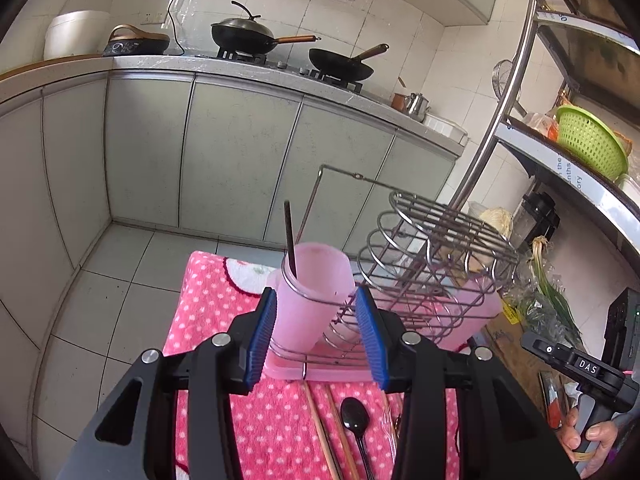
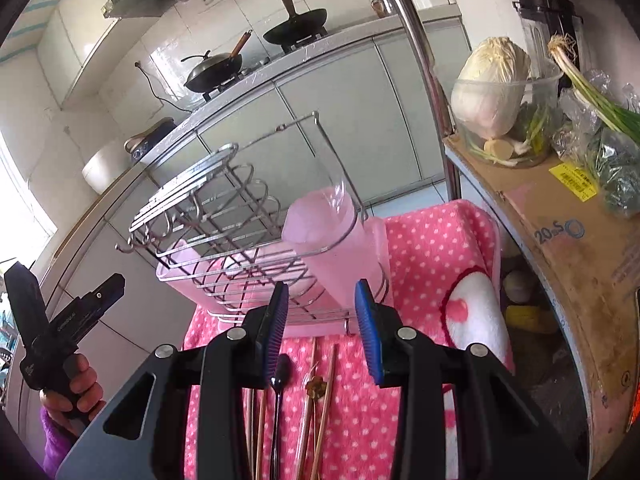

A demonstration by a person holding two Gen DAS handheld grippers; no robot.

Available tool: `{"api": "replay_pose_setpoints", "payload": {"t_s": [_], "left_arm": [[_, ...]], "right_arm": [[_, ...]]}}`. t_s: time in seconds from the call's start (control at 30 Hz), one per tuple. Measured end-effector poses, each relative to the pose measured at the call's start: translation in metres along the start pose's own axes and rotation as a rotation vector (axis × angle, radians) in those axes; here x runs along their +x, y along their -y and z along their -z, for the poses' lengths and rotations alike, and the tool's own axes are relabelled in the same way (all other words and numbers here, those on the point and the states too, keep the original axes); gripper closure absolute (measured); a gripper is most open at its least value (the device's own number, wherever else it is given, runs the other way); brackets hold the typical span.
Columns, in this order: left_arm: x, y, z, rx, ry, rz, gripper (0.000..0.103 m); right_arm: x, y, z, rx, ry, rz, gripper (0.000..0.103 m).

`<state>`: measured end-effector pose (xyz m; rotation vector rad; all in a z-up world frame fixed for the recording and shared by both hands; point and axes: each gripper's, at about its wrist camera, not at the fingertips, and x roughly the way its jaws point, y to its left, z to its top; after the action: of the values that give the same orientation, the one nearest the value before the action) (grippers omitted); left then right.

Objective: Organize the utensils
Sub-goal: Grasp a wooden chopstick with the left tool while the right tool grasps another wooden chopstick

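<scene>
A wire utensil rack [image 1: 424, 256] on a pink tray holds a pink cup [image 1: 314, 296] with one dark utensil handle [image 1: 290, 246] standing in it. My left gripper [image 1: 316, 338] is open and empty just in front of the cup. A black spoon [image 1: 355, 420] and wooden chopsticks [image 1: 320, 432] lie on the pink dotted towel [image 1: 208, 320] below it. In the right wrist view my right gripper [image 2: 322, 330] is open and empty in front of the rack [image 2: 224, 216] and cup [image 2: 332, 240], above the black spoon [image 2: 280, 372] and chopsticks [image 2: 324, 408].
A cardboard box [image 2: 560, 240] with a cabbage bowl [image 2: 500, 92] and greens stands right of the towel. A metal shelf pole [image 1: 496, 100] rises behind the rack. Kitchen cabinets [image 1: 240, 152] with woks on the stove stand beyond the tiled floor.
</scene>
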<state>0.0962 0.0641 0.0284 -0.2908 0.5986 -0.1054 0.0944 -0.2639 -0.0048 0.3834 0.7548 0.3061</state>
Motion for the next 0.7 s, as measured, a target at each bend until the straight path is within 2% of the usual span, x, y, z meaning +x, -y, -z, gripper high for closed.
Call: {"api": "replay_pose_setpoints", "payload": {"t_s": [0.23, 0.33, 0.47, 0.53, 0.7], "left_arm": [[0.020, 0.004, 0.042, 0.006, -0.170, -0.031, 0.063], [0.040, 0.005, 0.060, 0.000, -0.281, -0.020, 0.065], [0.079, 0.002, 0.078, -0.065, -0.461, -0.007, 0.082], [0.097, 0.003, 0.084, -0.072, -0.524, -0.028, 0.084], [0.134, 0.000, 0.093, -0.086, -0.586, -0.100, 0.088]], "right_arm": [[0.032, 0.006, 0.044, 0.028, -0.178, -0.013, 0.068], [0.045, 0.007, 0.057, 0.036, -0.241, -0.020, 0.068], [0.049, 0.010, 0.067, 0.065, -0.263, -0.038, 0.068], [0.052, 0.014, 0.069, 0.096, -0.279, -0.060, 0.068], [0.058, 0.024, 0.075, 0.128, -0.308, -0.071, 0.068]]}}
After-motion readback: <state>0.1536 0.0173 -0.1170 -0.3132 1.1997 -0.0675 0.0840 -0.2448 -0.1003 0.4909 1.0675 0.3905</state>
